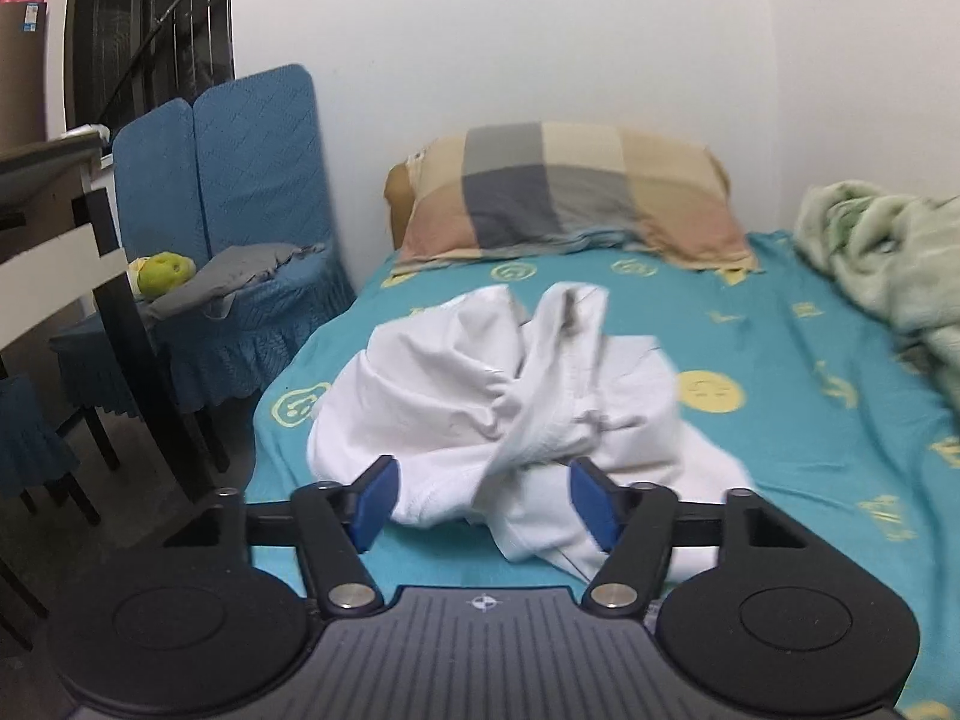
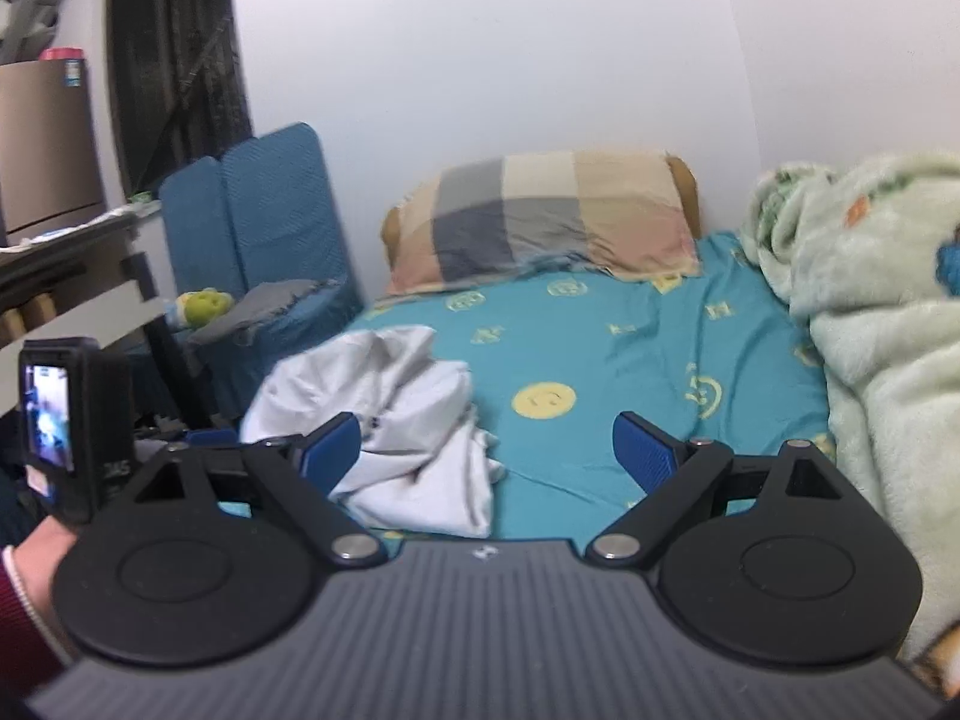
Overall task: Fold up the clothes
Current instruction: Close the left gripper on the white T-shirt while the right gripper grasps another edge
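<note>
Left wrist view: the left gripper (image 1: 483,504) has its blue pads (image 1: 375,501) wide apart w/ nothing between them but air. Just past them a white shirt (image 1: 480,396) lies in a crumpled, twisted heap on the bed (image 1: 780,360), which has a teal sheet w/ yellow smiley faces. A checked pillow (image 1: 570,198) sits at the far end by the wall, a pale green blanket (image 1: 888,264) is bunched at the right, and a blue chair (image 1: 240,192) stands left of the bed. Right wrist view: the right gripper (image 2: 486,450) is spread open too, holding nothing. The shirt (image 2: 390,420) is on the bed's left side, in front of its left pad (image 2: 333,450); bare sheet shows betw. the pads.
</note>
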The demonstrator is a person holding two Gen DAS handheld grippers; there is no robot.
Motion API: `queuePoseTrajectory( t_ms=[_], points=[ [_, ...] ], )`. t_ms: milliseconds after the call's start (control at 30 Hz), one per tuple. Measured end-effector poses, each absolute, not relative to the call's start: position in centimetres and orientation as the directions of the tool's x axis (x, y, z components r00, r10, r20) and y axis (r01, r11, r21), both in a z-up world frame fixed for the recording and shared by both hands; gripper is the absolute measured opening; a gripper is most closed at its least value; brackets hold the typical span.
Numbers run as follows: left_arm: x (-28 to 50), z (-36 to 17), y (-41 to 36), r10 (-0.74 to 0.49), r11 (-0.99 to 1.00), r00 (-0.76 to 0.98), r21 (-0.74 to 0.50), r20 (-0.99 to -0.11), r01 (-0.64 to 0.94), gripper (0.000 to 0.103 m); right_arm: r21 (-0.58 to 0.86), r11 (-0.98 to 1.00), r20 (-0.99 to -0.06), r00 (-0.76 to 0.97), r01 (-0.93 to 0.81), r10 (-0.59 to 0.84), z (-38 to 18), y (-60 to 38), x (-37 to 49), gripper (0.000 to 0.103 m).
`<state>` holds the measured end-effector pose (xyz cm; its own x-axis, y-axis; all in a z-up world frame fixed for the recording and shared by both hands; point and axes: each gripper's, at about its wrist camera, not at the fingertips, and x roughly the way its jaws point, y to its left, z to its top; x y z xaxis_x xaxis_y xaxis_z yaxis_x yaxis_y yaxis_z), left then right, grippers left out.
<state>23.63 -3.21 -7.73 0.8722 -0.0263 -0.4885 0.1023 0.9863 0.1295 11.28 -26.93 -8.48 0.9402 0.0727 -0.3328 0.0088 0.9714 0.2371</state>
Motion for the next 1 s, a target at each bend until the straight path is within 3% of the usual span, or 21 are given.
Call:
queuePoseTrajectory(
  t_ms=[100,133,167,233,667,833,1000],
  points=[
    [26.7,-9.7,-3.4,-0.035,0.982,0.856,0.140,-0.516,0.124,0.037,0.269,0.963,-0.338,0.936,0.002,0.093,-9.9,-27.3,13.0,0.093],
    [27.4,-10.1,-3.5,-0.040,0.980,0.848,0.146,-0.528,0.137,0.021,0.268,0.963,-0.335,0.937,-0.003,0.096,-10.3,-27.3,13.4,0.093],
    [27.7,-10.4,-3.6,-0.043,0.979,0.846,0.146,-0.532,0.142,0.012,0.258,0.966,-0.335,0.937,-0.010,0.099,-10.6,-27.1,13.7,0.093],
    [27.8,-10.3,-3.6,-0.057,0.980,0.845,0.133,-0.532,0.150,0.002,0.238,0.971,-0.338,0.935,-0.023,0.105,-11.3,-26.7,14.3,0.093],
    [13.0,1.4,0.4,-0.182,0.979,0.916,0.021,-0.358,0.203,0.001,0.156,0.977,-0.248,0.952,-0.143,0.179,-9.8,-24.6,11.1,0.093],
    [5.8,4.0,2.6,-0.247,0.968,0.918,-0.040,-0.309,0.247,0.001,0.147,0.975,-0.253,0.946,-0.170,0.203,-8.7,-23.7,9.0,0.093],
    [1.5,3.2,4.1,-0.283,0.958,0.909,-0.126,-0.304,0.256,0.001,0.142,0.967,-0.327,0.912,-0.210,0.246,-8.7,-22.1,7.9,0.093]
  ],
)
